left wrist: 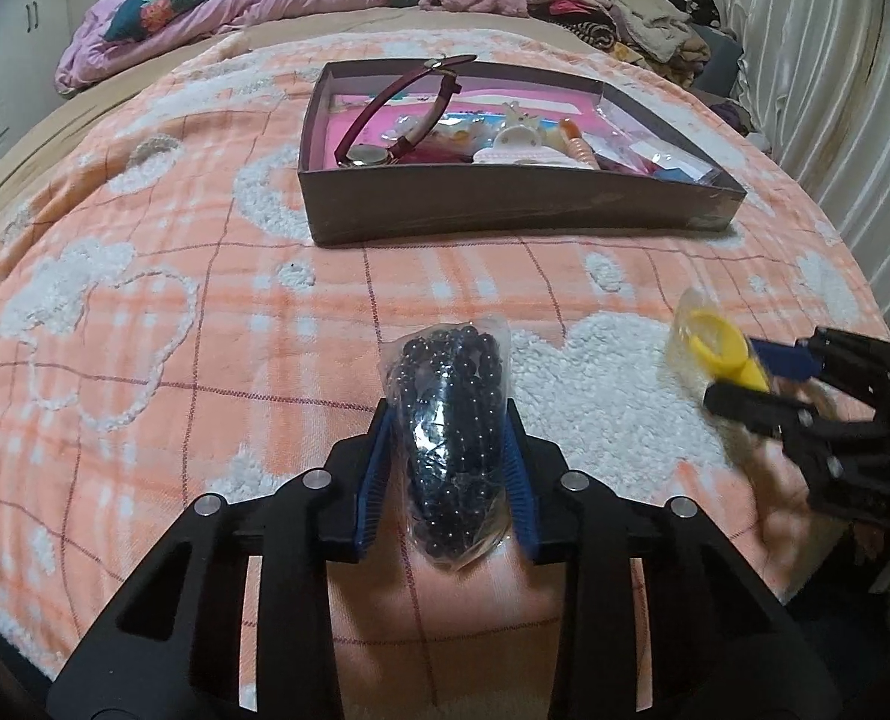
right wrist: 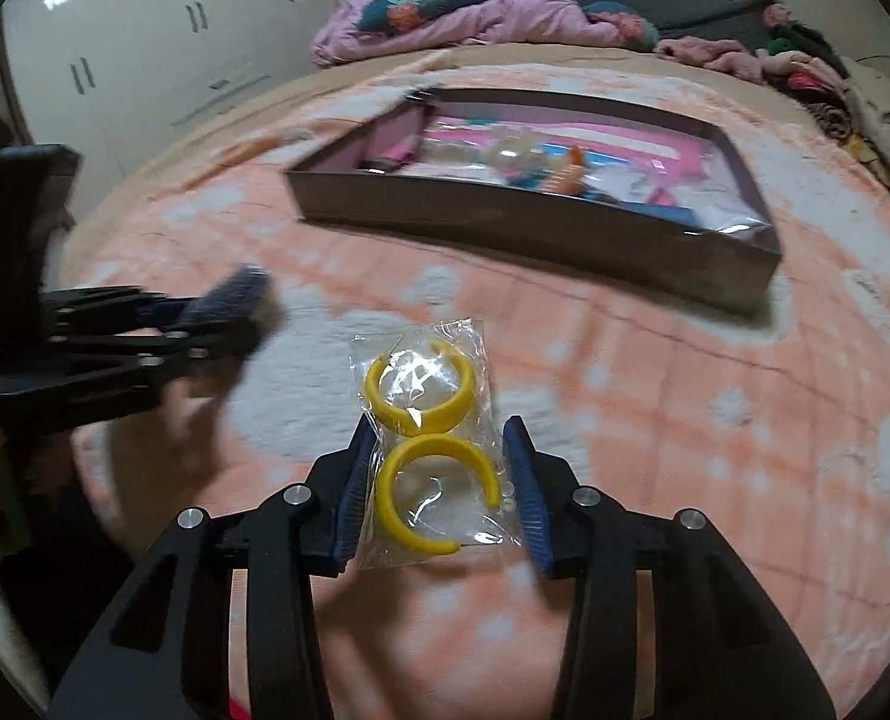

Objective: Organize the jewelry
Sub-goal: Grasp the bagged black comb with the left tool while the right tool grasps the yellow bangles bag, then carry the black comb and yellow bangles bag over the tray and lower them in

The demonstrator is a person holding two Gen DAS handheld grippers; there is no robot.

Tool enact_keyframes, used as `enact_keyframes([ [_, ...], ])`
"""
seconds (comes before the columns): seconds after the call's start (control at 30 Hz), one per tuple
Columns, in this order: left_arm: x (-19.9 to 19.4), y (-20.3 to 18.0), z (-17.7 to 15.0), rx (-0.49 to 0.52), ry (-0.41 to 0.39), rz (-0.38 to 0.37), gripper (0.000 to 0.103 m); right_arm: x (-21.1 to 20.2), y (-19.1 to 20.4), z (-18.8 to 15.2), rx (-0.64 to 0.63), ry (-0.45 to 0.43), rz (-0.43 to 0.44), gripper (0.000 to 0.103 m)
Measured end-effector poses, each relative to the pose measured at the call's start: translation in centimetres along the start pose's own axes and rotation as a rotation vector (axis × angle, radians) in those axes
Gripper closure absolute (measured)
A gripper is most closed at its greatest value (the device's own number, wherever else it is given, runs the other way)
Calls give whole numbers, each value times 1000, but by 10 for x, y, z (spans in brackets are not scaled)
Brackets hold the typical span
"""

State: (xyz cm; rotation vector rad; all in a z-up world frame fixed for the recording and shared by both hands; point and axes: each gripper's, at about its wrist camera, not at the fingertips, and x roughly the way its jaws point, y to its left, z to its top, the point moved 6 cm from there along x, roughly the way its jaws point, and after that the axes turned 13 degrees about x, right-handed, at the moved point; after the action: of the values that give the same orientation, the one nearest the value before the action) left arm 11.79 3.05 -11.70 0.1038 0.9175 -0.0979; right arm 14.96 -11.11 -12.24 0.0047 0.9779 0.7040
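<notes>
My left gripper (left wrist: 448,420) is shut on a clear bag of dark beads (left wrist: 454,420), held above the orange blanket. My right gripper (right wrist: 438,438) is shut on a clear bag with two yellow hoop earrings (right wrist: 426,420). In the left wrist view the right gripper (left wrist: 739,369) and its yellow earrings (left wrist: 718,348) show at the right. In the right wrist view the left gripper (right wrist: 228,318) shows blurred at the left with the bead bag (right wrist: 234,294). A brown shallow box (left wrist: 505,210) ahead holds a maroon watch (left wrist: 384,138) and several trinkets; it also shows in the right wrist view (right wrist: 535,228).
The orange and white plaid blanket (left wrist: 204,312) covers the bed. Pink and teal bedding (left wrist: 234,0) lies at the far side, a pile of clothes (left wrist: 625,12) at the far right. White cupboards (right wrist: 144,48) stand left of the bed.
</notes>
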Motion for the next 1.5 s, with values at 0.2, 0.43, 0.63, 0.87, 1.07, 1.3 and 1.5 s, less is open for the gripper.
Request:
enact_keyframes([
  [0.2,-17,4,5,-13,-41,-6,78,-19,20,10,-13,-55,52,62],
  [0.43,-43,7,24,-23,-115,-1,78,-43,12,22,26,-133,43,62],
  [0.63,-54,6,40,-19,-150,-7,78,-62,2,34,52,-192,29,62],
  [0.87,-57,-1,67,-2,-195,-26,78,-81,-17,51,103,-263,-2,62],
  [1.07,-55,-7,90,16,-218,-34,78,-97,-28,68,121,-318,-30,62],
  [1.3,-54,-15,117,41,-259,-51,78,-111,-32,89,128,-372,-48,62],
  [1.5,-50,-17,133,52,-269,-57,78,-115,-34,104,121,-404,-58,62],
])
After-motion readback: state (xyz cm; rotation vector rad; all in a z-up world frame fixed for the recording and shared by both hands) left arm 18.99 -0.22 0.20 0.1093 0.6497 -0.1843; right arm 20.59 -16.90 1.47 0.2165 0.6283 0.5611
